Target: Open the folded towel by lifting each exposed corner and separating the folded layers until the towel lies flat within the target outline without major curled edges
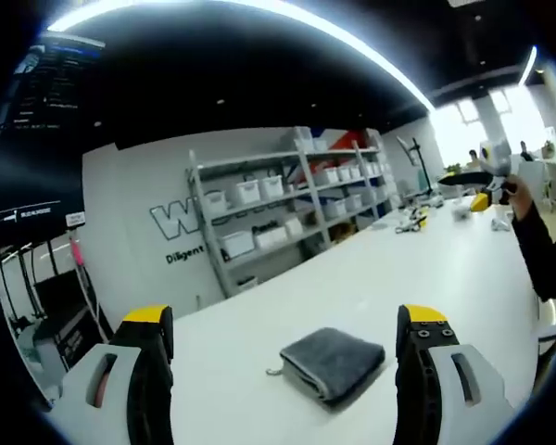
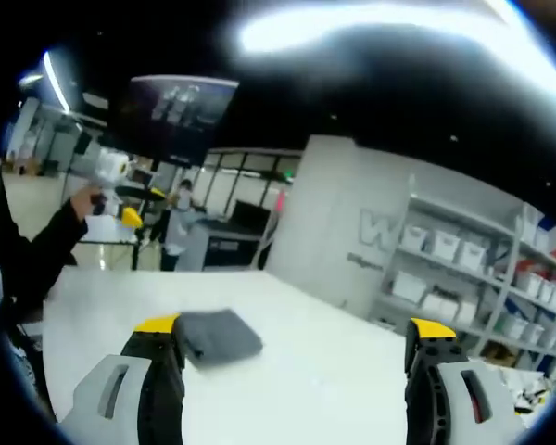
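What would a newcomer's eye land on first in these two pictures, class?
First, the folded grey towel lying on the white table, between the open jaws of the left hand-held gripper. In the right gripper view the same towel sits beside the left jaw of the right hand-held gripper, also open. Behind, shelves of white bins line the wall.

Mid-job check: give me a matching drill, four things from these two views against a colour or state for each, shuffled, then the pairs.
Things:
1. towel
2. left gripper
3. table
4. bins on the shelves

States:
A. white, bare surface
B. grey, folded, lying on the table
C. open, jaws wide apart, holding nothing
D. white, lined up in rows

Pairs: 1-B, 2-C, 3-A, 4-D
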